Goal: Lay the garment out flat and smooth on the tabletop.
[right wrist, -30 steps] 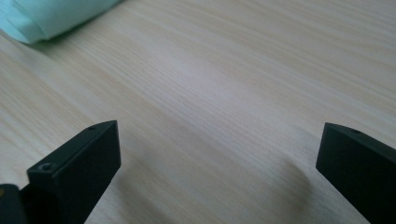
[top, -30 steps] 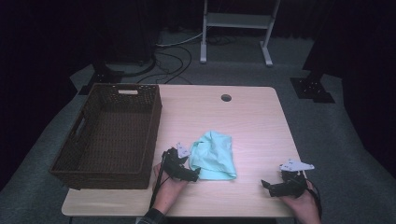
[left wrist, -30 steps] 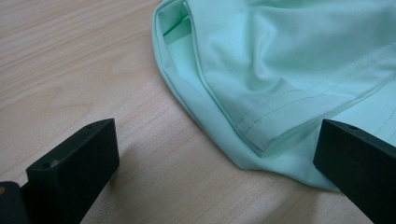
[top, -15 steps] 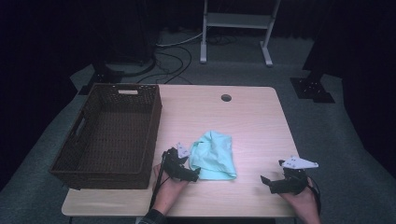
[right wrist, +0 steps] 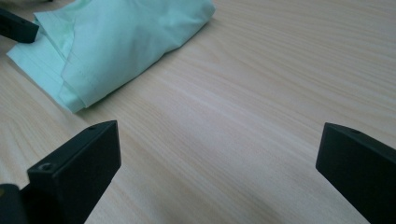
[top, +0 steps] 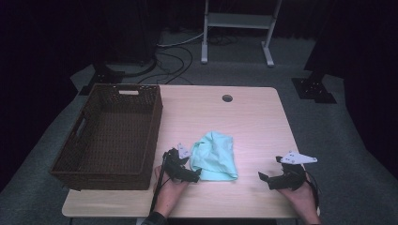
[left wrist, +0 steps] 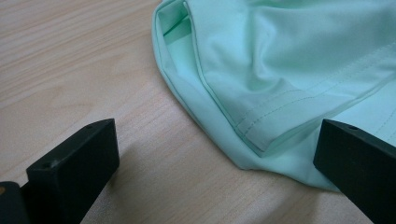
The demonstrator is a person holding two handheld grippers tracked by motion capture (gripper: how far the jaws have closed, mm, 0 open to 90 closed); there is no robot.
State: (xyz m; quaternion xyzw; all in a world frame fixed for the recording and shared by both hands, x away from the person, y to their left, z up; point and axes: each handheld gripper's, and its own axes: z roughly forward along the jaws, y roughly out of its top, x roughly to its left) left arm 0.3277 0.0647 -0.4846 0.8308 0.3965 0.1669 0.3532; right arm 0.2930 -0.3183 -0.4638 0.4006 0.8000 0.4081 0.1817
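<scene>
A crumpled mint-green cloth (top: 216, 155) lies on the wooden table (top: 244, 122), near its front middle. My left gripper (top: 195, 174) sits at the cloth's near-left corner, open, and in the left gripper view the hemmed edge of the cloth (left wrist: 261, 84) lies between its wide-apart jaws, the right jaw over the fabric. My right gripper (top: 264, 180) rests low over bare wood to the right of the cloth, open and holding nothing. In the right gripper view the cloth (right wrist: 121, 42) lies ahead to the upper left.
A dark brown wicker basket (top: 75, 140) stands on the table's left side, with nothing in it. A round cable hole (top: 227, 98) is near the table's far edge. Beyond the table are floor cables and a metal stand (top: 237, 21).
The right gripper has shifted slightly toward the near right edge of the table. The left gripper and the cloth have stayed in place.
</scene>
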